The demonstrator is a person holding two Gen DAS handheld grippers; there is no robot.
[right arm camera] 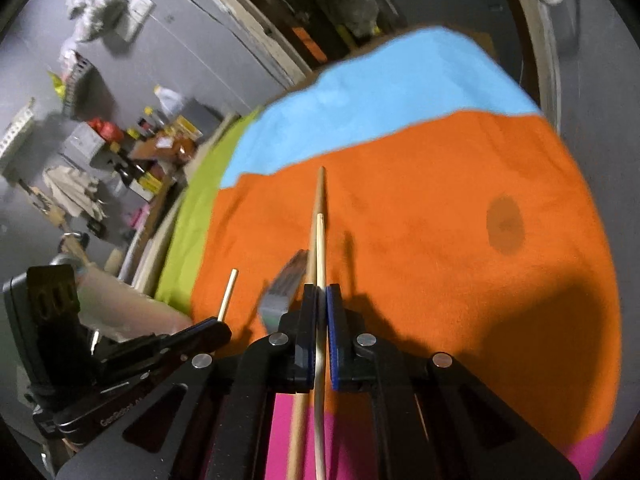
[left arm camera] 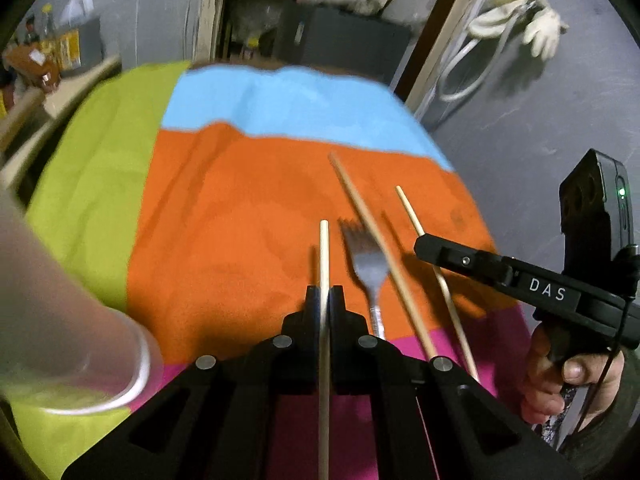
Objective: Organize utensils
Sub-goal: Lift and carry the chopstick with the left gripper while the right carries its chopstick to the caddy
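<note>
Clamping a pale thin wooden chopstick (left arm camera: pixel 324 256) near its middle, the left gripper (left arm camera: pixel 325 294) is holding it above the table's orange, blue, green and pink cloth (left arm camera: pixel 240 200), just left of the silver metal fork (left arm camera: pixel 366 260). The right gripper (right arm camera: pixel 322 300) is pinching another thin chopstick (right arm camera: pixel 320 248) just right of that fork, with a thicker tan wooden stick (left arm camera: pixel 376 248) lying between. Both grips are looking slender, so either stick could be pivoting or slipping out before reaching the clear plastic cup (left arm camera: pixel 80 340) far left of the fork.
</note>
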